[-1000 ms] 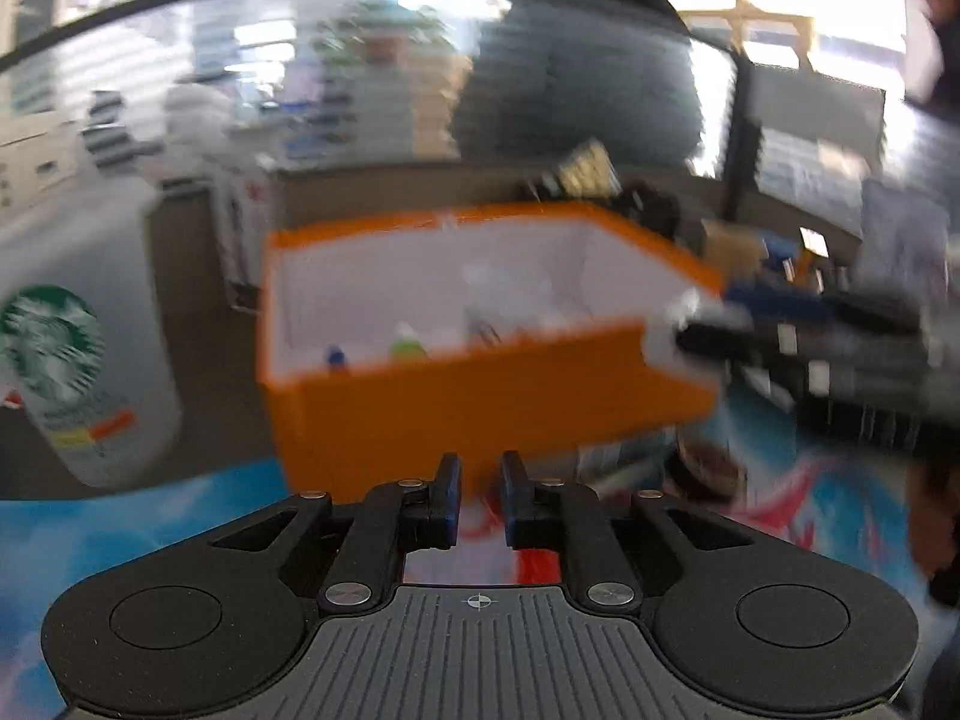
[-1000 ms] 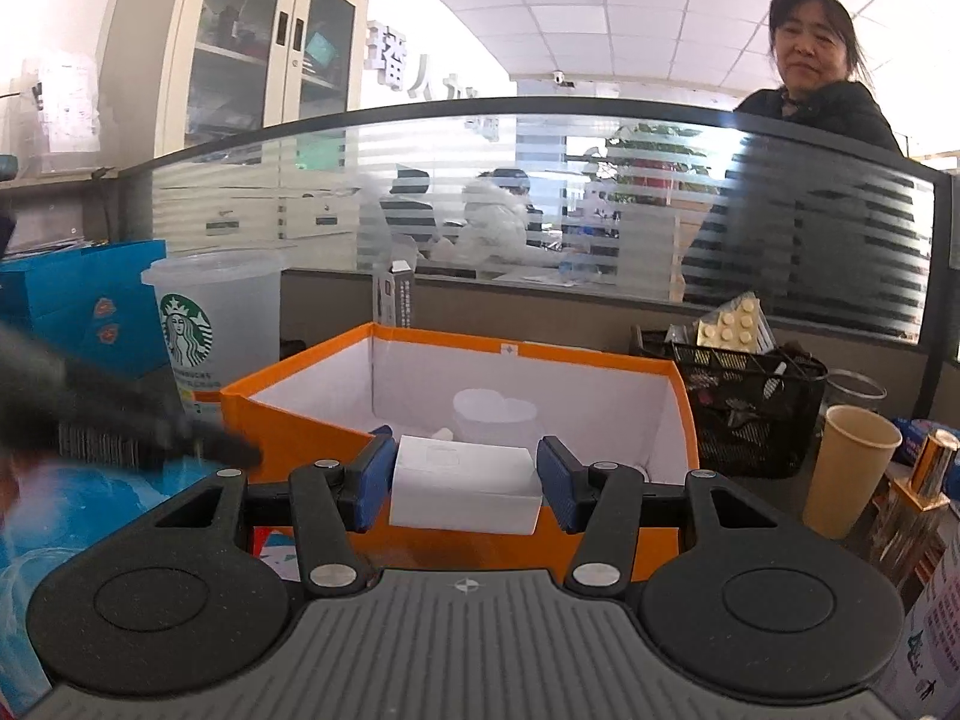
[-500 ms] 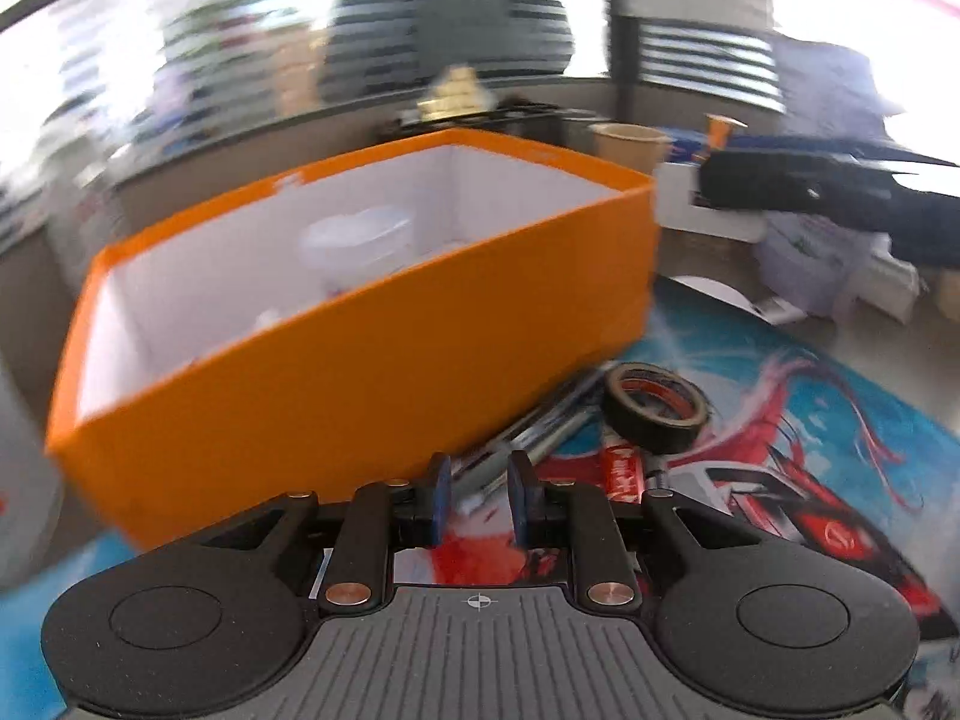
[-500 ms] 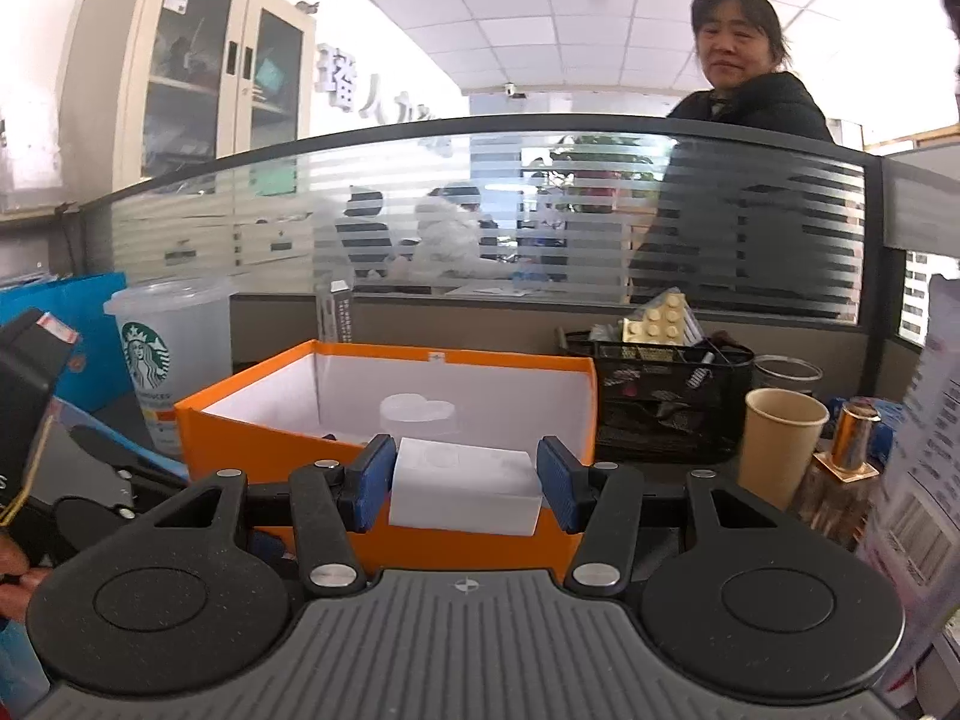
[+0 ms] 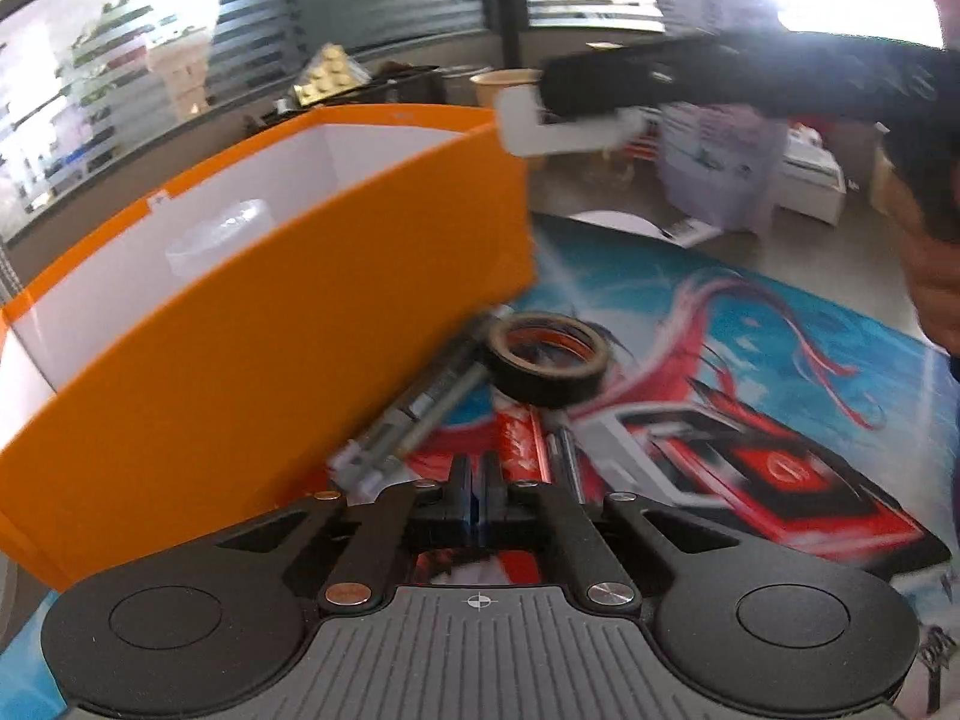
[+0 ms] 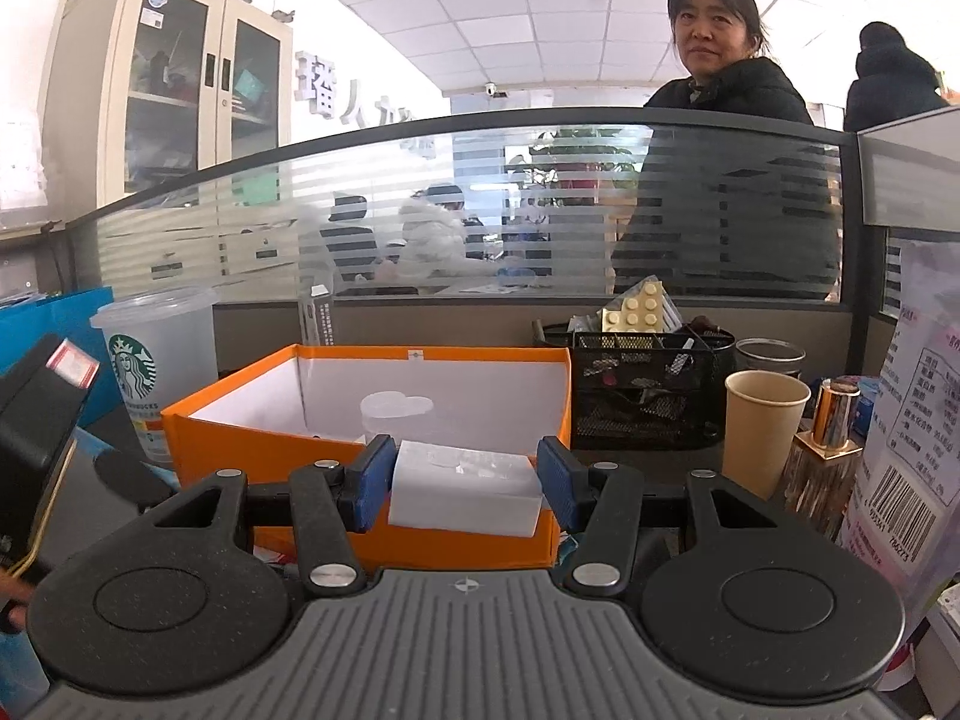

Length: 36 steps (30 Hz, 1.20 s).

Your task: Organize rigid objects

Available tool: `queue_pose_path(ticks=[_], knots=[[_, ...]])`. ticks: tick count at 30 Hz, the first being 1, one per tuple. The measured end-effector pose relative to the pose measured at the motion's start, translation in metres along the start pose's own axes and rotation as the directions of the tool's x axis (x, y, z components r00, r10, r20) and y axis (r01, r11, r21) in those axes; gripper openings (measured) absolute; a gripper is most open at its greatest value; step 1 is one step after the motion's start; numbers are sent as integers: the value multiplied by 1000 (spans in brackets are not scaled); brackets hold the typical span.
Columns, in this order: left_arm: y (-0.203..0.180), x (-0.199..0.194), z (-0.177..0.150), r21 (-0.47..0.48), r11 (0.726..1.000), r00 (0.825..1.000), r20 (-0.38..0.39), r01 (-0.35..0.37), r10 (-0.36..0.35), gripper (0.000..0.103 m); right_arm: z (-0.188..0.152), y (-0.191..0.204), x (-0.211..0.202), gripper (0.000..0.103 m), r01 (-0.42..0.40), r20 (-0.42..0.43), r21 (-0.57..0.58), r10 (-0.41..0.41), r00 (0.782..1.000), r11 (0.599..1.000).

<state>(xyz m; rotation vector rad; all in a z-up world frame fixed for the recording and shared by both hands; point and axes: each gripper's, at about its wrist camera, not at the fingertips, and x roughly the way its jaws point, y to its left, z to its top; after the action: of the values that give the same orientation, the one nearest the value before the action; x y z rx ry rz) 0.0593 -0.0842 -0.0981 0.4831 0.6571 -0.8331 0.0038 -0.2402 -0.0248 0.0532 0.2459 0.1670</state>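
Office desk w/ a printed mat (image 5: 750, 360) is carrying an orange box (image 6: 456, 396). Right gripper (image 6: 465, 483) is clamping a white block (image 6: 462, 489) just in front of the box. Left gripper (image 5: 478, 495) is sitting clenched, empty, near a tape roll (image 5: 549, 357) and, prob., blurred pens (image 5: 420, 408) beside the box.

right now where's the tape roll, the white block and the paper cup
tape roll (image 5: 546, 367), left wrist view, outer side wall
white block (image 6: 463, 487), right wrist view, front face
paper cup (image 6: 759, 438), right wrist view, side wall
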Motion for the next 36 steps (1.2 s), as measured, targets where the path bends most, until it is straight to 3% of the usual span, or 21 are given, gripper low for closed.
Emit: queue_pose_path(ticks=[4, 6, 7, 13, 16, 19, 22, 26, 32, 36], knots=[[0, -12, 8, -25, 999, 998, 59, 23, -22, 10, 0, -2, -2, 49, 3, 4, 5, -3, 1000, 1000], [8, -16, 15, -87, 995, 996, 83, 51, -43, 13, 0, -3, -4, 33, 0, 11, 10, 0, 1000, 1000], [12, -16, 18, -120, 991, 994, 92, 68, -57, 16, 1, -4, -6, 30, 0, 16, 13, 0, 1000, 1000], [10, 2, 23, -173, 983, 997, 57, 58, -49, 19, 1, -11, -11, 31, 10, 10, 3, -10, 1000, 1000], [8, 6, 24, -199, 979, 997, 65, 50, -38, 20, -10, -18, -14, 33, -21, -59, 19, 22, 998, 1000], [7, 12, 27, -219, 974, 997, 62, 62, -49, 28, -31, -9, -26, 52, -78, -130, -34, 73, 989, 996], [9, 17, 32, -249, 966, 997, 52, 69, -57, 35, -48, -1, -36, 56, -86, -176, -48, 77, 981, 995], [10, 19, 37, -280, 957, 996, 54, 81, -69, 49, -65, 18, -42, 74, -127, -231, -104, 100, 968, 986], [-6, 29, 47, -250, 966, 998, 24, 67, -63, 53, -75, 33, -23, 66, -150, -300, -130, 106, 948, 980], [-16, 35, 49, -231, 970, 997, 3, 70, -71, 64, -77, 35, -22, 64, -140, -321, -148, 86, 943, 979]])
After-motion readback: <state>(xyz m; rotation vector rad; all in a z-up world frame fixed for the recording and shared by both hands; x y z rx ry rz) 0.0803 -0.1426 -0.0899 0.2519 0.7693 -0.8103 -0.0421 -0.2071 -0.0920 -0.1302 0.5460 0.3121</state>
